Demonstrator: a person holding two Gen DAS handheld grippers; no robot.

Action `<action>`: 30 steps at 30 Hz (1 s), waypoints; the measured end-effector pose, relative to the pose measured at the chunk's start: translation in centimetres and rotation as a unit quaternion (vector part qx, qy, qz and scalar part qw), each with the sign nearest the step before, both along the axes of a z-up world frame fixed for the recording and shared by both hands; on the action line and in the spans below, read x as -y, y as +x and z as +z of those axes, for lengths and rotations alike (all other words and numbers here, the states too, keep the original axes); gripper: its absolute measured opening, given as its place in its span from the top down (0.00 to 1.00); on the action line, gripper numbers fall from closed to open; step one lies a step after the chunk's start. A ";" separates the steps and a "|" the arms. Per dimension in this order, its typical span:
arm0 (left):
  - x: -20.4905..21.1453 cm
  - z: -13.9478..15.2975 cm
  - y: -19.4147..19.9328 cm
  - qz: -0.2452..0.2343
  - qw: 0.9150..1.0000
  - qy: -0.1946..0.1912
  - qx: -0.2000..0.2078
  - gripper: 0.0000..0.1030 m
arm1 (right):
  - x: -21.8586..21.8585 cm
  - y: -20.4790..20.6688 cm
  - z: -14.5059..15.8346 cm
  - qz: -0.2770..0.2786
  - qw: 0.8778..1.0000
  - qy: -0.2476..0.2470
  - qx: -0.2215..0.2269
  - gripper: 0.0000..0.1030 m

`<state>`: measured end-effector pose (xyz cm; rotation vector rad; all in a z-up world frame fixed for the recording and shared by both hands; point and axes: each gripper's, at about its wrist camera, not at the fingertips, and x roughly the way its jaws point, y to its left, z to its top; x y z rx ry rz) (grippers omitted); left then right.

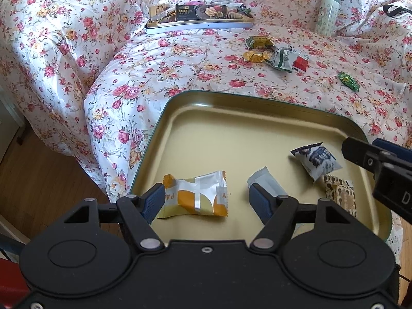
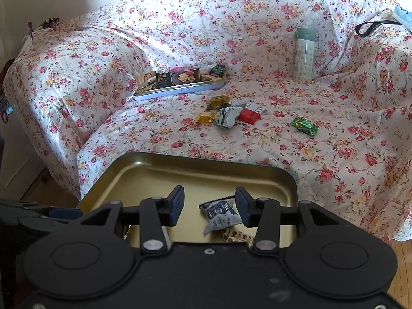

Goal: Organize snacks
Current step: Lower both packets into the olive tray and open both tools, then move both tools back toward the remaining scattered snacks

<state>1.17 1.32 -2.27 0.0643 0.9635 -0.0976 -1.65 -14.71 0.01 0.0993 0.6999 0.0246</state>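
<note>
While both jaws gape empty, the left hand-held gripper straddles the orange packet, long axis crosswise, in the tray; the right hand-held gripper is farther

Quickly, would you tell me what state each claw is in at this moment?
Left claw: open, holding nothing, over the tin tray.
Right claw: open, holding nothing, above the blue-and-white packet.

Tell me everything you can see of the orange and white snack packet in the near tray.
The orange and white snack packet is a sealed pillow pouch of glossy foil-like film, with orange, yellow and silvery white blocks and crimped ends; the letters P, A and Y show. It lies flat on the floor of the gold tray, near its left front, apart from the other packets there. The left gripper stands open around it, its left finger's blue pad at the packet's left end; contact is unclear. The right-wrist view hides it.
</note>
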 end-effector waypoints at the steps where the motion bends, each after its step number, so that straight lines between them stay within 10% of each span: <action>1: 0.0 0.0 0.0 0.000 1.000 0.000 0.000 0.28 | 0.0 0.1 -0.1 -0.003 1.000 -0.002 -0.004 0.52; 13: 0.0 0.1 -0.1 0.003 1.000 0.005 0.005 0.28 | 0.3 0.3 -0.6 -0.029 0.999 -0.029 -0.033 0.25; 30: 0.8 0.5 -0.4 -0.002 0.999 0.043 0.033 0.28 | 0.8 0.9 -1.2 -0.034 0.997 -0.032 -0.066 0.14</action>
